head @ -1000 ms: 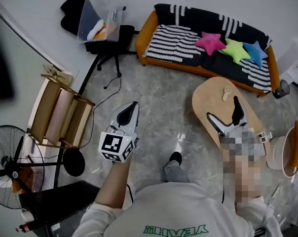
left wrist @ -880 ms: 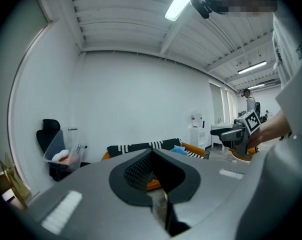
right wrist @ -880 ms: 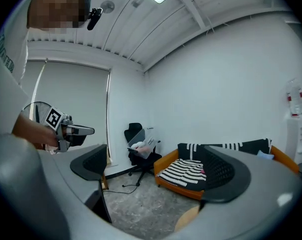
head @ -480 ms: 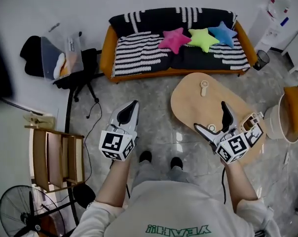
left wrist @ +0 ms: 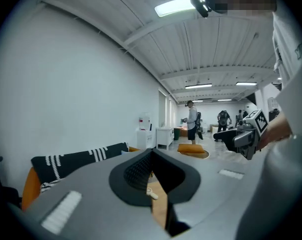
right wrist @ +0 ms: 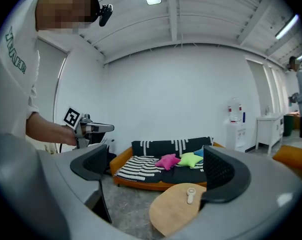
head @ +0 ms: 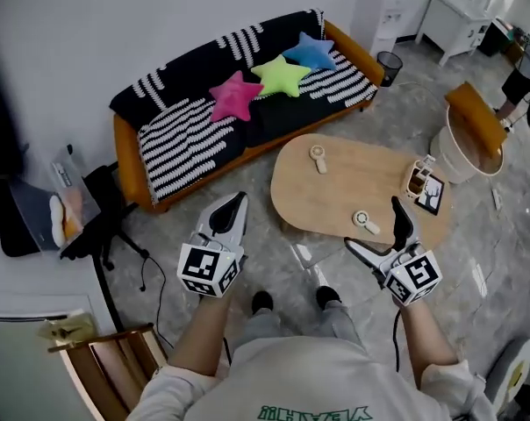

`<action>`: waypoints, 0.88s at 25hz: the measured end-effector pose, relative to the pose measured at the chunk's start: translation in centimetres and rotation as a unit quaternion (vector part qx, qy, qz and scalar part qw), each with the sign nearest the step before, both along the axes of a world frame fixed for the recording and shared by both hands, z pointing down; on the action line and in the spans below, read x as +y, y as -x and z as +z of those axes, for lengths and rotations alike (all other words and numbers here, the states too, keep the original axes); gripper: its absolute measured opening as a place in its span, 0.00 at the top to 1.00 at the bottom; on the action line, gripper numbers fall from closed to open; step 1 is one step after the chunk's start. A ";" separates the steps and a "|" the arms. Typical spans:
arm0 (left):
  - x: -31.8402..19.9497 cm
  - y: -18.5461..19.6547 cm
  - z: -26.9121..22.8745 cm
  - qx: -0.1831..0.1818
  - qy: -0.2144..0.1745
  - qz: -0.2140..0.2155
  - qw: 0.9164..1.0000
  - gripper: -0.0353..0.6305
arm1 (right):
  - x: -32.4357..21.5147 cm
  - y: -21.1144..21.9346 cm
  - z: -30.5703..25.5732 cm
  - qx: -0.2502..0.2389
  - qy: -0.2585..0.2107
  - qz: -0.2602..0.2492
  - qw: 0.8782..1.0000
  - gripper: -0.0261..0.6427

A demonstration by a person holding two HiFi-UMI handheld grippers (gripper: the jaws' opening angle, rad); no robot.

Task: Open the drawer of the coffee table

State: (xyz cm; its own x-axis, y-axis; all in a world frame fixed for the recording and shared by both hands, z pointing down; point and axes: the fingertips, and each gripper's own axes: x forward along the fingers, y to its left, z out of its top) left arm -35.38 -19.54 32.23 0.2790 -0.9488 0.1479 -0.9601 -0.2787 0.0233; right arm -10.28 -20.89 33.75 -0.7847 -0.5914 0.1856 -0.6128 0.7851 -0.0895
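Note:
The oval wooden coffee table (head: 335, 187) stands in front of the sofa; no drawer shows in any view. My right gripper (head: 375, 226) hangs open over the table's near edge, beside a small white hand fan (head: 363, 222). Nothing is between its fingers. In the right gripper view the table's end (right wrist: 173, 209) lies between the spread jaws of the right gripper (right wrist: 158, 171). My left gripper (head: 233, 203) is shut and empty, above the floor left of the table. In the left gripper view its pads meet at the left gripper (left wrist: 151, 156), with a strip of table (left wrist: 158, 204) below.
A striped sofa (head: 204, 121) with three star cushions runs behind the table. A second fan (head: 318, 158), a cup (head: 416, 181) and a black card (head: 428, 196) lie on the table. A round tub (head: 462, 143) stands right, an office chair (head: 98, 226) left.
The head view has swung round, so sofa and table now sit higher and more central. The right gripper has come to the table's near edge. Both grippers keep their state.

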 end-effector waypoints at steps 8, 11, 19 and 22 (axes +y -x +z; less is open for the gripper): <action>-1.1 0.8 1.2 0.001 0.012 0.092 0.996 0.95 | 3.9 0.5 1.2 -0.003 0.022 0.097 0.995 0.08; -0.8 -0.5 1.2 0.000 0.017 0.103 0.994 0.95 | 5.2 -1.3 2.0 -0.006 0.035 0.112 0.993 0.08; -1.2 -5.0 3.0 -0.001 0.022 0.098 0.995 0.95 | 5.0 -6.5 6.8 -0.019 0.071 0.124 0.990 0.08; -1.0 -6.1 4.5 -0.002 0.029 0.092 0.995 0.95 | 5.0 -6.8 9.6 -0.015 0.092 0.115 0.989 0.08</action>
